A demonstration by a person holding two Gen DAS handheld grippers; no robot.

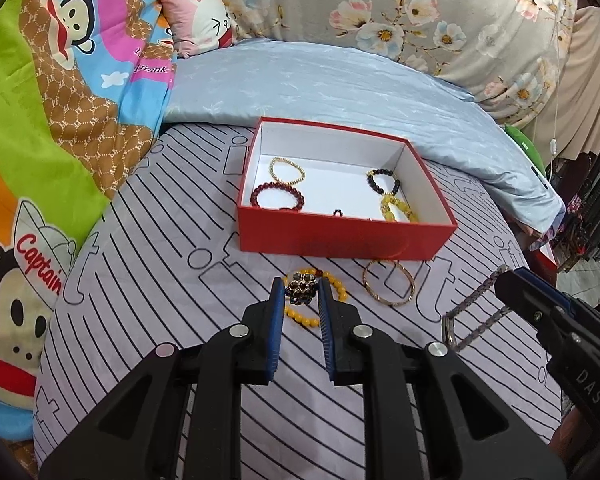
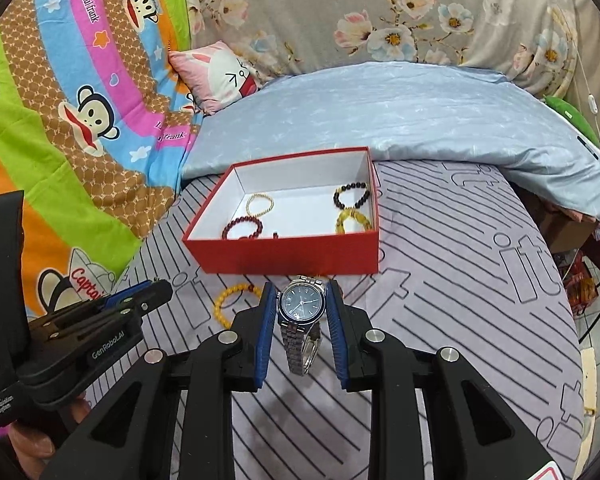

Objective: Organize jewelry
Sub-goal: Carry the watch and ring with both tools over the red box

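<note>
Left wrist view showed the left tongs (image 1: 300,294) clenched on a dark flower-shaped brooch (image 1: 301,288) at lower centre, above a yellow bead bracelet (image 1: 300,316) on the striped bed sheet (image 1: 140,280). Right of it lay a gold bangle (image 1: 389,282). Mid-frame, the red box (image 1: 340,236) held several bead bracelets. Right wrist view showed the right tongs (image 2: 302,304) grasping a silver watch (image 2: 301,304) by its case, just below the box.

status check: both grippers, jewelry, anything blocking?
Left gripper shut on brooch. Right gripper shut on watch. Red box ahead, open, path clear. Yellow bracelet, gold bangle on bed.
</note>
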